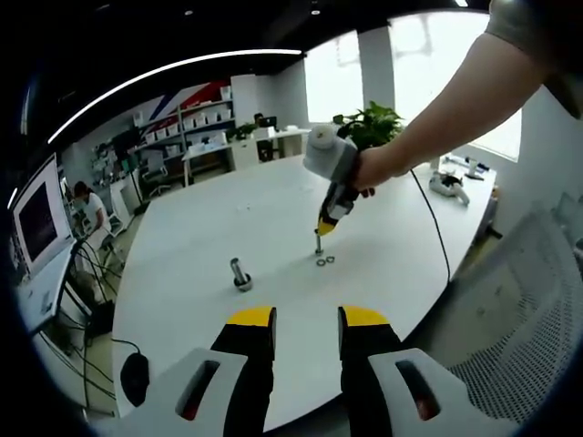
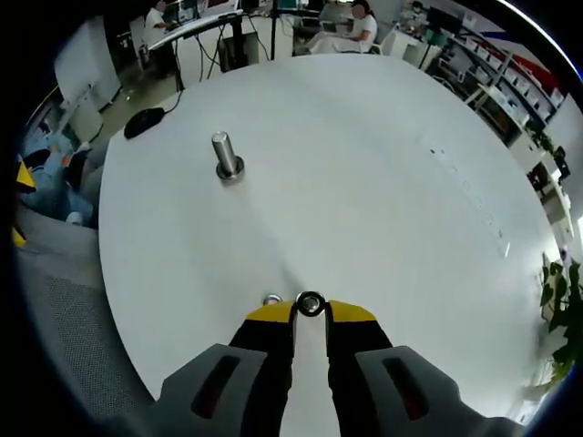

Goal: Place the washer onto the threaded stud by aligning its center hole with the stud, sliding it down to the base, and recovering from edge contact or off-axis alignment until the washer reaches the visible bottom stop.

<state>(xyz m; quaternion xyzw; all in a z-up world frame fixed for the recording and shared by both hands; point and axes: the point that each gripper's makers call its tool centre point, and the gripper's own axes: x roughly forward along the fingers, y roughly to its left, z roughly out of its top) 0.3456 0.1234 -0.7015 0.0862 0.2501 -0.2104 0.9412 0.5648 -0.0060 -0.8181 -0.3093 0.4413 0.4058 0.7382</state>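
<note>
Right now the right hand-held gripper [image 2: 311, 308] is pinching a small washer [image 2: 311, 304] between its yellow tips, low over the white counter [image 2: 364, 164]. Another washer [image 2: 271, 299] lies on the counter just beside it. The metal stud [image 2: 224, 155] stands upright, well apart from them. The left hand-held gripper [image 1: 306, 318] hangs back with its jaws spread and nothing between them.

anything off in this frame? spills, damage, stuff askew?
Nothing stands out. The stud stands upright on the white table, bare of any washer. The right gripper pinches a washer at its tips near the table's edge; another washer lies flat beside it. The left gripper hangs open.
</note>
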